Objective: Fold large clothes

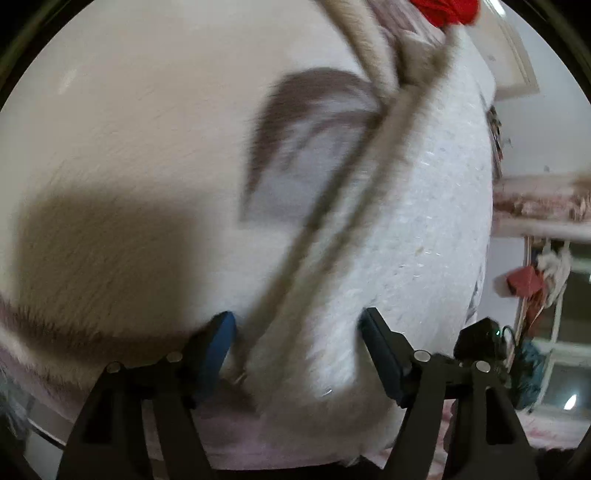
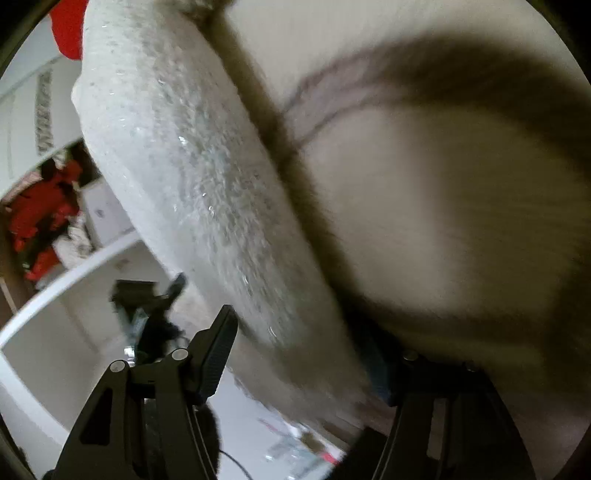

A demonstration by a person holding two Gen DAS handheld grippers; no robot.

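A large cream fleece garment (image 1: 129, 147) fills the left wrist view, with a white fuzzy panel (image 1: 424, 221) on its right and a brown-edged seam running diagonally between them. My left gripper (image 1: 295, 328) is open; that seam and a small metal zip pull (image 1: 240, 376) lie between its fingers, which do not press on them. In the right wrist view the same garment (image 2: 443, 184) and its fuzzy panel (image 2: 177, 166) hang close to the camera. My right gripper (image 2: 299, 354) is open, the panel's lower end passes between its fingers, and cloth partly hides the right finger (image 2: 380, 373).
A red cloth (image 1: 447, 11) lies beyond the garment's far end. Pink bedding (image 1: 258, 450) shows under the garment's near edge. A window frame (image 1: 554, 332) and hanging clothes are at the right. Red clothing (image 2: 40, 221) and a white rail (image 2: 74, 284) are at the left.
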